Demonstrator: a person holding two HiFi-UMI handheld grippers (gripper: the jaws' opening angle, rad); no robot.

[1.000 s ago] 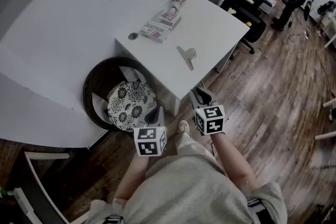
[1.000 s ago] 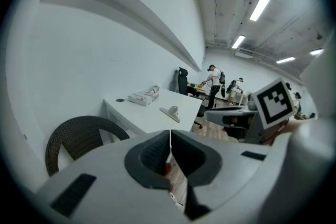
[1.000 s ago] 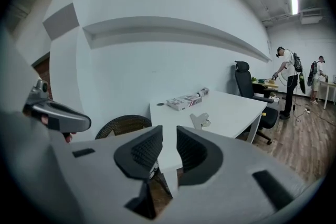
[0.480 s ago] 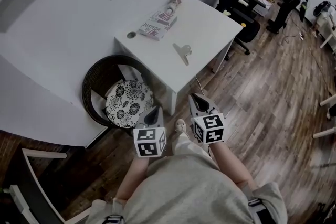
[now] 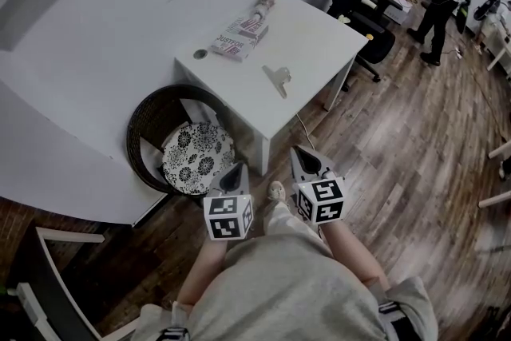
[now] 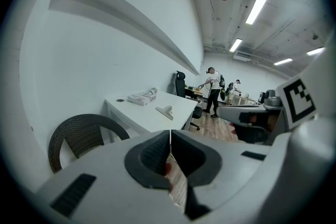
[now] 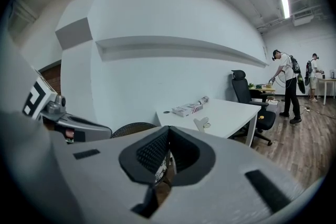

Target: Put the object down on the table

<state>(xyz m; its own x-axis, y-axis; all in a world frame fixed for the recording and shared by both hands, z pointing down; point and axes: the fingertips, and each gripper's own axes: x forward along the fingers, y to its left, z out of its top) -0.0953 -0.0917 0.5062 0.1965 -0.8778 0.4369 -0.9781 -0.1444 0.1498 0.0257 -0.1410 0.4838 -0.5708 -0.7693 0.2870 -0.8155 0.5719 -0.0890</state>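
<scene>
Head view: the clip (image 5: 277, 79) lies on the white desk (image 5: 319, 44), well apart from the left gripper (image 5: 237, 168) and right gripper (image 5: 298, 150), both held over the floor (image 5: 415, 140). Left gripper view: jaws together, empty. Right gripper view: jaws have just closed together, nothing between them.

Pretty even indoor light, nothing harsh. It comes from long ceiling strip lights (image 6: 261, 3), which blow out to pure white in the left gripper view. The head view is dimmer and kinda washed out, with dark corners and only a soft shadow under the counter (image 5: 311, 36). Both gripper views are heavy fisheye, with a round black border and the wall (image 7: 157, 8) ledge bent into a curve. The left claw (image 6: 170, 138) and right claw (image 7: 168, 147) sit close to the lens and look soft, slightly blurry.
</scene>
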